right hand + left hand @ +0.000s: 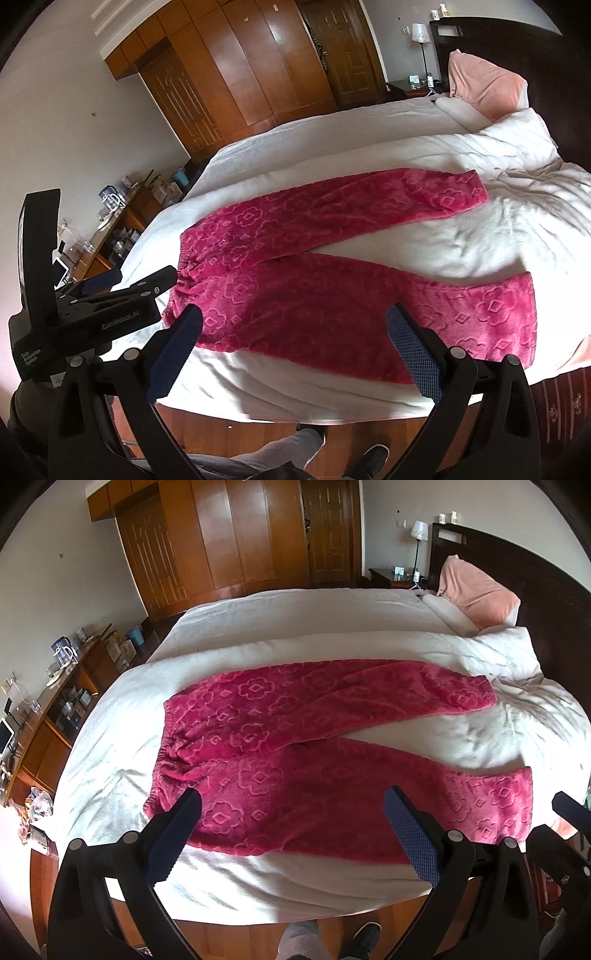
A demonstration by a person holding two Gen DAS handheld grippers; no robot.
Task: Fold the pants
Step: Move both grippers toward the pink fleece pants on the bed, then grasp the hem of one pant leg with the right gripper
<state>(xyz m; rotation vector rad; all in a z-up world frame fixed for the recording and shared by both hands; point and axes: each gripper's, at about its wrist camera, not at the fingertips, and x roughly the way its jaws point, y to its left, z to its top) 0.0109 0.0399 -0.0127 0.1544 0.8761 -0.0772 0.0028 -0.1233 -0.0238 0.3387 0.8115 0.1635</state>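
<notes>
Pink fleece pants [295, 746] with a raised flower pattern lie flat on the white bed [295, 620], waistband to the left, both legs spread apart and running right. They also show in the right wrist view [314, 273]. My left gripper [293, 805] is open and empty, held above the near leg by the waist. My right gripper [295, 321] is open and empty, held above the near leg. The left gripper shows in the right wrist view [107, 280] near the waistband's end. Part of the right gripper [569, 808] shows at the right edge by the near leg's cuff.
A pink pillow [476, 590] leans on the dark headboard [554, 590] at the far right. A wooden wardrobe [236, 535] stands behind the bed. A cluttered sideboard [55, 709] runs along the left wall. The person's feet [365, 938] stand on wooden floor at the bed's near edge.
</notes>
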